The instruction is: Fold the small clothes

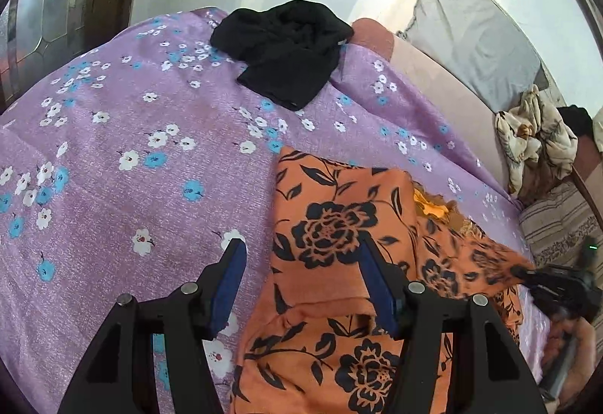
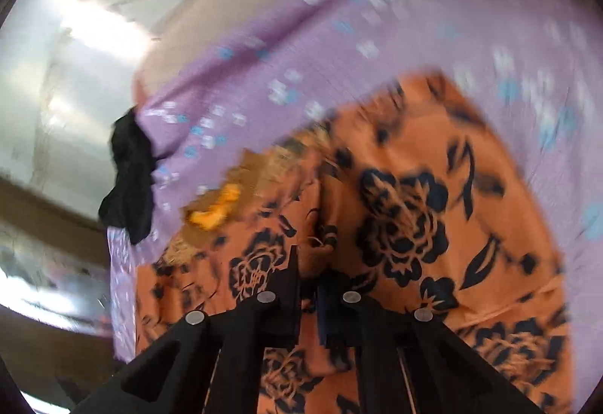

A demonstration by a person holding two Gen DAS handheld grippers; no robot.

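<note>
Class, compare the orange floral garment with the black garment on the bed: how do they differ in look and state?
The orange garment carries a black flower print; the black garment is plain. The orange one lies partly folded, pinched at one edge by the right gripper; the black one sits crumpled and untouched. Both rest on the purple sheet.

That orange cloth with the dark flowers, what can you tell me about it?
The orange cloth is a thin, soft garment printed with dark flowers and leaves. It lies partly folded and rumpled on the purple sheet, with a yellow patch showing at an inner edge. The right hand-held gripper is shut on a pinch of it; the left hand-held gripper stands open over its left edge, not gripping.
</note>
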